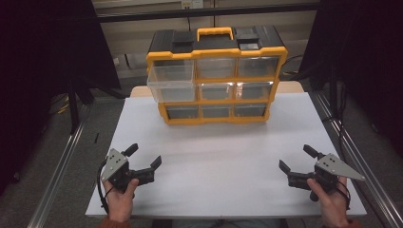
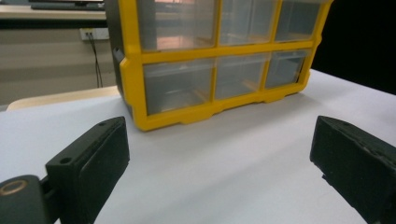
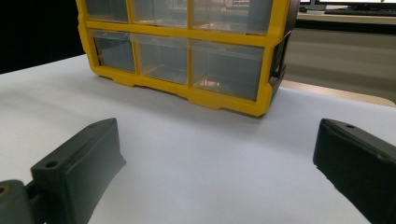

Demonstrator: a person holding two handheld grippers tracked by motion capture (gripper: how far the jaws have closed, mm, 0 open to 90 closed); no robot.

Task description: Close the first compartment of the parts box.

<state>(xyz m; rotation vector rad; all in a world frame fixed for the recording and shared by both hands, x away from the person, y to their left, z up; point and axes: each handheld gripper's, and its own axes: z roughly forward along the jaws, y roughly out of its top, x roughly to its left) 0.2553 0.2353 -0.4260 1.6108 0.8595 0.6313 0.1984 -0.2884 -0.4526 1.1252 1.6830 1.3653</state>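
Your drawer cabinet [image 1: 216,76]: yellow frame, black top, clear drawers, top-left drawer [image 1: 171,80] pulled out. Your left gripper [image 1: 144,156] & right gripper [image 1: 295,158] both wide, holding nothing.

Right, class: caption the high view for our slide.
Two open grippers, left and right, rest before a yellow drawer organizer.

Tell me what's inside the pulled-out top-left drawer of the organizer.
From the high view, the drawer looks empty: its clear walls show nothing inside. The floor behind its front lip is partly masked by glare, so a small flat item there can't be ruled out.
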